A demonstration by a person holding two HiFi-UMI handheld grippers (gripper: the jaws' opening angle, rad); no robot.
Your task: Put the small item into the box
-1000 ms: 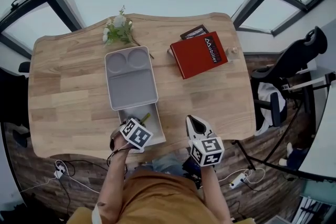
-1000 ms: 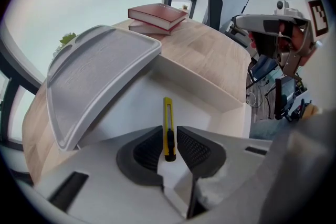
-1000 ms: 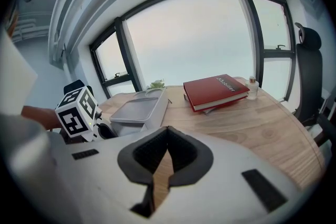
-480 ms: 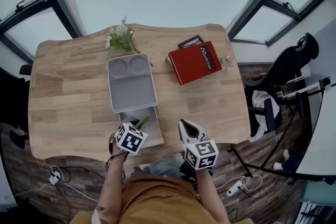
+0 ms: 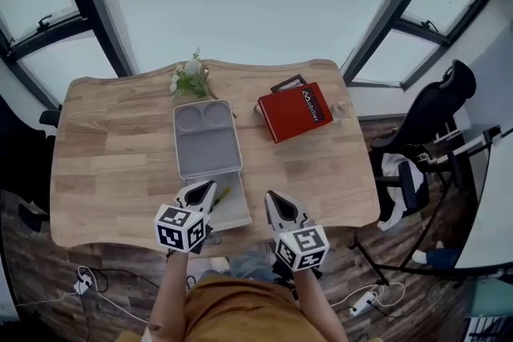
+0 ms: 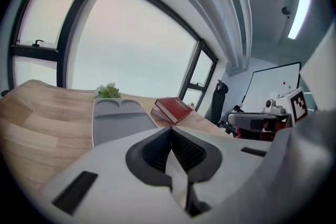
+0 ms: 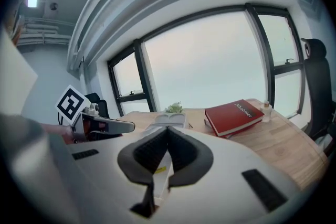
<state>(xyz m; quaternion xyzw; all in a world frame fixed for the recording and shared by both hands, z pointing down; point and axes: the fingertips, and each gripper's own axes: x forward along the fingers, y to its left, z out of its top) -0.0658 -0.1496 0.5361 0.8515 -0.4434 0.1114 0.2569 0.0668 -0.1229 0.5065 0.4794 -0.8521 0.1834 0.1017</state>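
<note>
The small yellow-green item [image 5: 221,195] lies inside the shallow white box [image 5: 238,212] at 6 o'clock of the grey moulded tray [image 5: 207,144] on the wooden counter [image 5: 112,144], which probably explains why the left claw [image 5: 200,191] and right claw [image 5: 276,203] flank it closed and empty.

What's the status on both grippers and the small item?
Left gripper shut, empty. Right gripper shut, empty. Small item lies in the open box. Lid off, beyond the box; nothing in the way.
</note>
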